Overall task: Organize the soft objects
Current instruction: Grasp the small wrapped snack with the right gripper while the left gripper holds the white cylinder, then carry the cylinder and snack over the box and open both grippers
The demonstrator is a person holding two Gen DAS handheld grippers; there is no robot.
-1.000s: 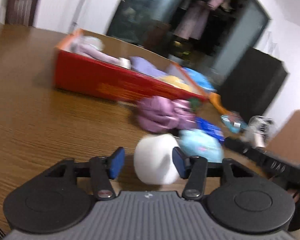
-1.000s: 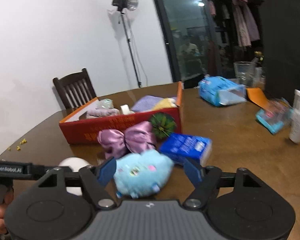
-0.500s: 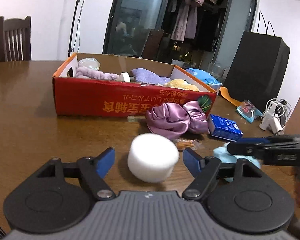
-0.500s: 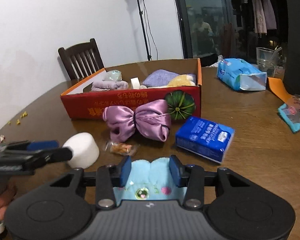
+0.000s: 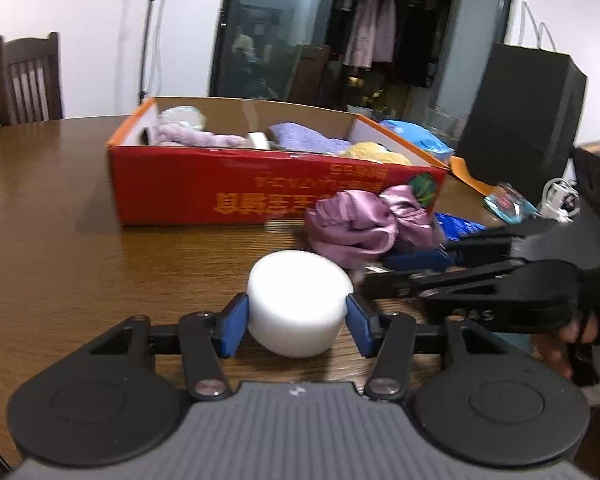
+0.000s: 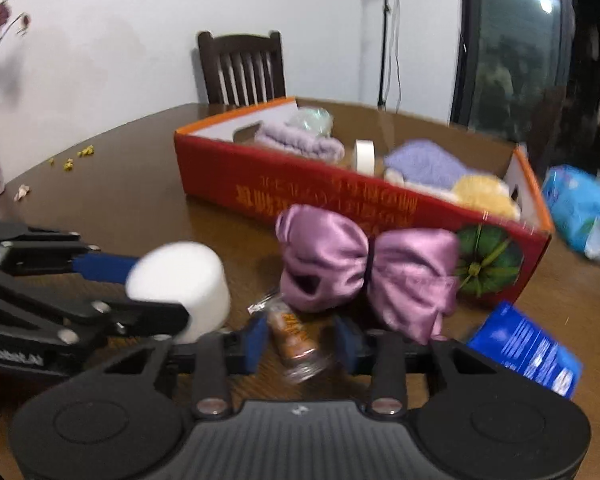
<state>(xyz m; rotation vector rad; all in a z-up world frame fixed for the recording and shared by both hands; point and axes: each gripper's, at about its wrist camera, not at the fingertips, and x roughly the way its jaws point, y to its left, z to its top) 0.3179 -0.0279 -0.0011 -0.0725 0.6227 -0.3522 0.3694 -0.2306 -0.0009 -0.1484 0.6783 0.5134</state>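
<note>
My left gripper (image 5: 296,322) is shut on a white foam cylinder (image 5: 298,302) that rests on the brown table; the cylinder also shows in the right wrist view (image 6: 180,280). My right gripper (image 6: 300,344) has its jaws partly apart around a small snack packet (image 6: 296,340) on the table, and I cannot tell whether they touch it. The blue plush is not in view. A purple satin bow (image 6: 364,272) lies in front of the red cardboard box (image 6: 300,192), which holds lilac towels (image 6: 424,164), a tape roll and a yellow soft thing (image 6: 484,196).
A blue tissue pack (image 6: 528,348) lies right of the bow. A blue plastic bag (image 6: 580,208) is at the far right. A wooden chair (image 6: 240,68) stands behind the table. A black bag (image 5: 520,136) stands at the back right. Crumbs lie at the table's left edge.
My left gripper closed onto the white cylinder. My right gripper swung left and forward; the blue plush it held is out of view and the snack packet is now between its fingers.
</note>
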